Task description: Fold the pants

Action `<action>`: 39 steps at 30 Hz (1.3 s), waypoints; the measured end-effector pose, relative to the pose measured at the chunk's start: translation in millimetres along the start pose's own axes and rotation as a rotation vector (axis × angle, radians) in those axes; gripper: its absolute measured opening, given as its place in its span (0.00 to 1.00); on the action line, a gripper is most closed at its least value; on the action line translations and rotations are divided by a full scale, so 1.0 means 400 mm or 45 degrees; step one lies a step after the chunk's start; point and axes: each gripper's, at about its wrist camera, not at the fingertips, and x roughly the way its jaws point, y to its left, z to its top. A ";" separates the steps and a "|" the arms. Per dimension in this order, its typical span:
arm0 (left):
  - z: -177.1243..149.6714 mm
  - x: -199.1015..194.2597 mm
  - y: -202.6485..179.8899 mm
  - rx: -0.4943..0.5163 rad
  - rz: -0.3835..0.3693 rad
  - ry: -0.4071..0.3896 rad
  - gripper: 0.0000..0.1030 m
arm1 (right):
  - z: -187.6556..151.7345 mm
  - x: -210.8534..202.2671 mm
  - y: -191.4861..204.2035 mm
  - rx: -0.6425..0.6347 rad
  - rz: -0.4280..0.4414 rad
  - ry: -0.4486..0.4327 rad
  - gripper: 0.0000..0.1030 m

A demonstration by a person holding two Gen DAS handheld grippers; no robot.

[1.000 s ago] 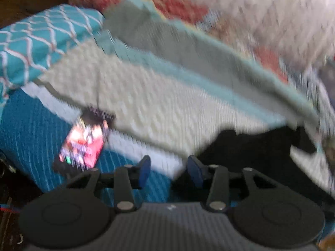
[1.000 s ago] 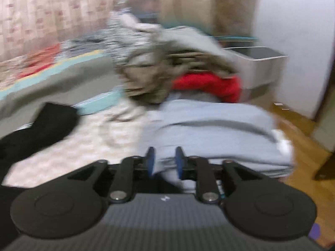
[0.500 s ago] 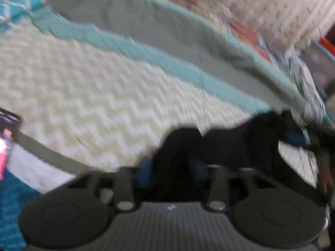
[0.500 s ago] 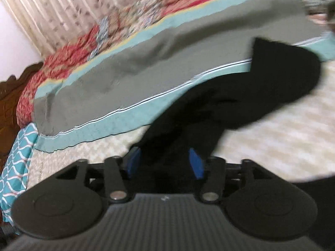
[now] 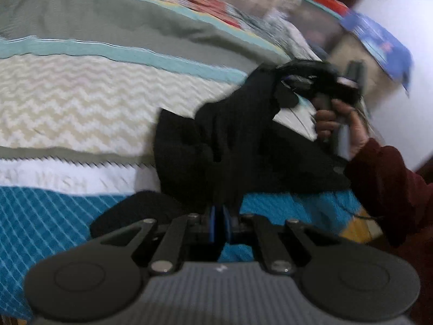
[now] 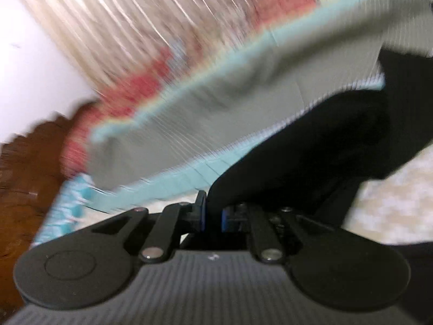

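Dim warm indoor light, no glare | both views smeared by motion, right wrist view worst: curtain (image 6: 130, 27) and bedspread (image 6: 205, 108) streaked | black pants (image 5: 230, 140) a detailless dark mass | fisheye bending at edges | sawtooth tearing along bedspread stripes, left view

Left gripper (image 5: 219, 223) jaws pinch black pants (image 5: 230, 146) (above the striped bedspread (image 5: 81, 92))

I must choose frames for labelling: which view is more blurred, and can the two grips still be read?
Right wrist view: heavy motion smear over the bedspread, yet the right gripper is sharp, shut on the black pants. Left wrist view: milder blur, fisheye bending; left gripper shut on the same pants.
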 end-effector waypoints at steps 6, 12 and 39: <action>-0.004 -0.030 -0.014 0.097 -0.022 0.055 0.30 | -0.136 -0.273 -0.137 0.061 -0.254 0.020 0.13; 0.163 -0.072 0.090 -0.156 -0.014 -0.200 0.65 | -0.268 -0.299 -0.214 0.306 -0.343 0.070 0.15; 0.584 -0.033 0.294 -0.307 0.855 -0.446 0.47 | -0.034 0.098 0.112 -0.160 -0.235 0.025 0.62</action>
